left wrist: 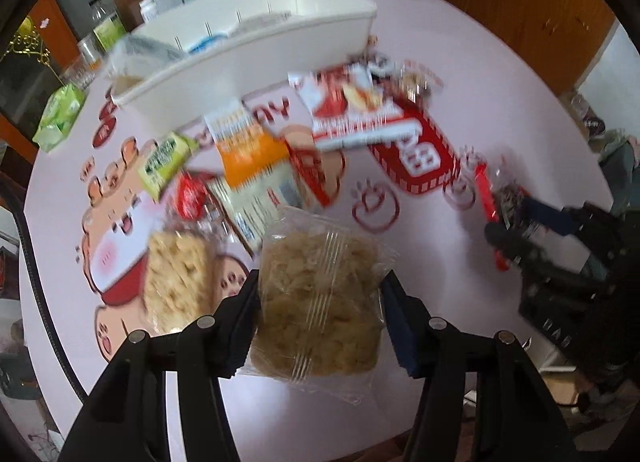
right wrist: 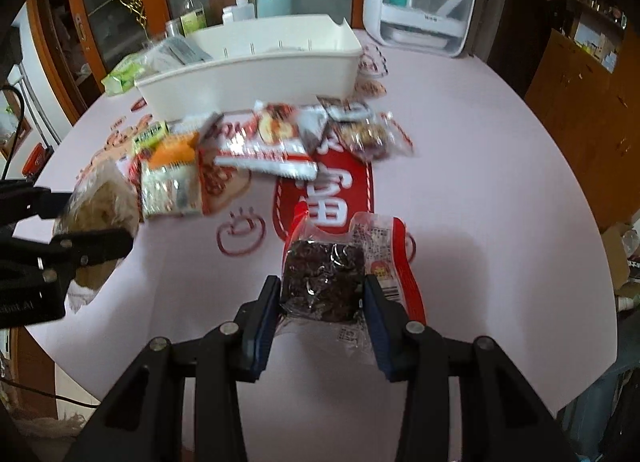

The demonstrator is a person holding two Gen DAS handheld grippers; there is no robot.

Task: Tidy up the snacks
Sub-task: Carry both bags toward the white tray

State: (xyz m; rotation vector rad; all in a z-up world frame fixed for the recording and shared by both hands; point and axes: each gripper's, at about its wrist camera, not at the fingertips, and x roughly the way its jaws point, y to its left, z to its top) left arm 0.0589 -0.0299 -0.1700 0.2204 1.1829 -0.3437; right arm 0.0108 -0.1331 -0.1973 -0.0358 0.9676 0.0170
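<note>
Between left tongs (left wrist: 320, 302): pale snack pack (left wrist: 320, 298), pinched
Between right tongs (right wrist: 322, 294): dark snack pack (right wrist: 323, 282), pinched
Ahead of both: white bin (right wrist: 256, 66), snack pile (right wrist: 264, 142)

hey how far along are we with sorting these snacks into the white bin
Early on. The white bin seems to hold only a packet or two; blur hides which. In hand: the left gripper grips a clear pack of pale crispy snack, and the right gripper grips a dark snack pack. Left: the pile of packets on the table before the bin.
</note>
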